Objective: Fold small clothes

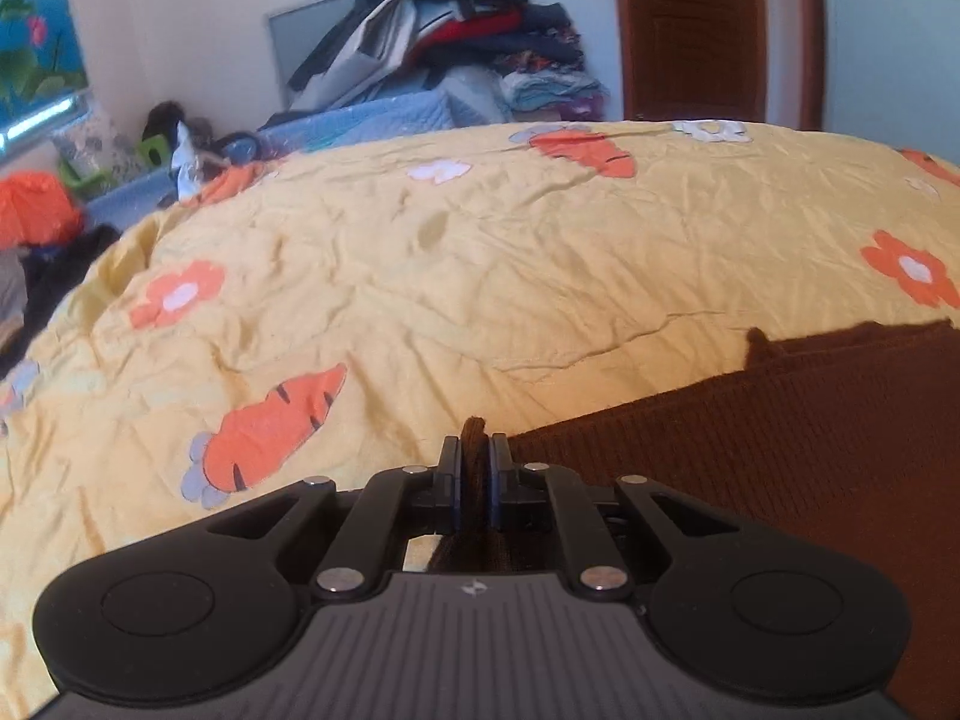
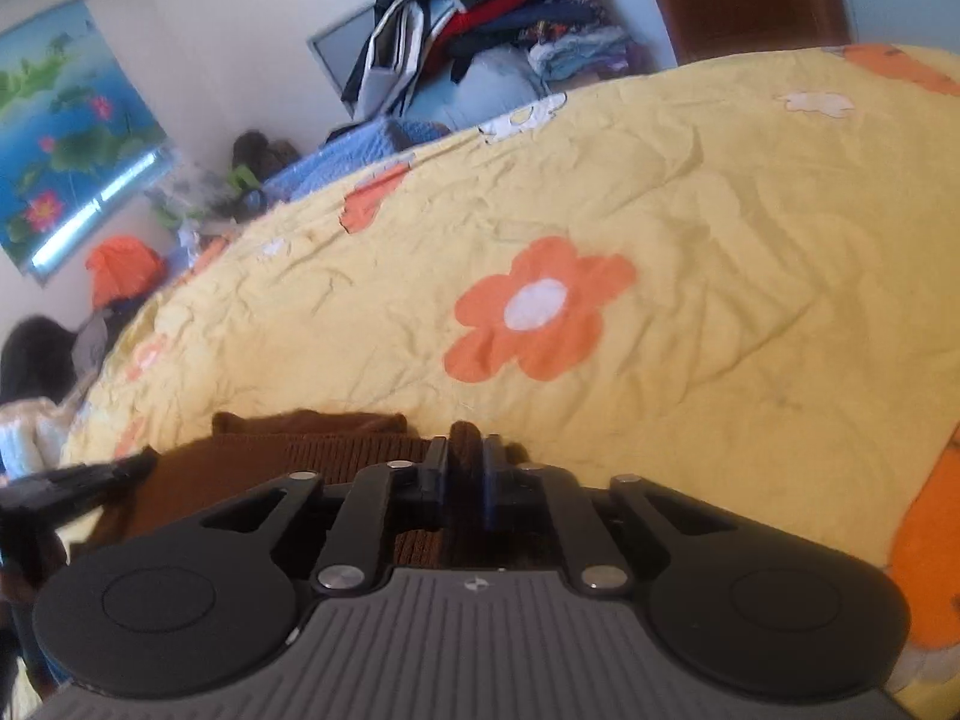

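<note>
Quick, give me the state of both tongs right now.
Left tongs: closed on an edge of the brown knit garment.
Right tongs: closed on another edge of it.

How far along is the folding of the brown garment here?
Early. Done: the brown knit garment lies spread on the yellow quilt. In hand: the left gripper and right gripper are each shut on a pinch of its edge. Left: no completed fold shows yet; lifting and folding remain.
</note>
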The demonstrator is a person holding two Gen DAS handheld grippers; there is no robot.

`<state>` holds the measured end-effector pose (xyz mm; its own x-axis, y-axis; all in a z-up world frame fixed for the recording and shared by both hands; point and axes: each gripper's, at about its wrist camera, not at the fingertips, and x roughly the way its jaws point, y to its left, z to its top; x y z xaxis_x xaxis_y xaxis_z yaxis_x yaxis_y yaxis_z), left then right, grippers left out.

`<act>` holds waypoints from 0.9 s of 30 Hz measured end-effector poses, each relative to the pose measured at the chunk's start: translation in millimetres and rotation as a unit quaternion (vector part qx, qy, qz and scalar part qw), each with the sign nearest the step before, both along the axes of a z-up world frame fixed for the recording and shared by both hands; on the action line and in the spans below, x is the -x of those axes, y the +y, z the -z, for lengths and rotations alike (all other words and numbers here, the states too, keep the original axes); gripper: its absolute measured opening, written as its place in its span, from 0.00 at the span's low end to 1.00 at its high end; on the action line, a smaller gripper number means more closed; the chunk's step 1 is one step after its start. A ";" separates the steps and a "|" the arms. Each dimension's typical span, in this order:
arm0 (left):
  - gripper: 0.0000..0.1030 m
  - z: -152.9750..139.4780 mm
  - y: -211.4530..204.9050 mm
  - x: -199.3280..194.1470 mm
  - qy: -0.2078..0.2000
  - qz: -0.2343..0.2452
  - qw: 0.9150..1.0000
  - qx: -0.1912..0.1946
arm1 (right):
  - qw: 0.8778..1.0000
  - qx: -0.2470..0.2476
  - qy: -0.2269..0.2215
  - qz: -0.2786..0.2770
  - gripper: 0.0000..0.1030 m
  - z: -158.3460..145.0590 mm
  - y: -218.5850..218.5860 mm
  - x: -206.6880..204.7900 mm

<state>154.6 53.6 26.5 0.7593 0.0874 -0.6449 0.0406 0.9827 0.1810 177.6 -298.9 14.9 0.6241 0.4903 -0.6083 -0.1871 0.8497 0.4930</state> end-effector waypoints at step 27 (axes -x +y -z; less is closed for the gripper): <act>0.75 15.1 -36.8 28.7 -0.008 0.042 0.998 0.054 | 0.984 0.166 -0.060 -0.018 1.00 -8.3 60.8 37.0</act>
<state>125.8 16.8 11.4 0.7715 -0.0456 -0.6345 0.1206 0.9898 0.0754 140.6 -238.1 23.2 0.6868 0.3000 -0.6620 -0.2603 0.9520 0.1614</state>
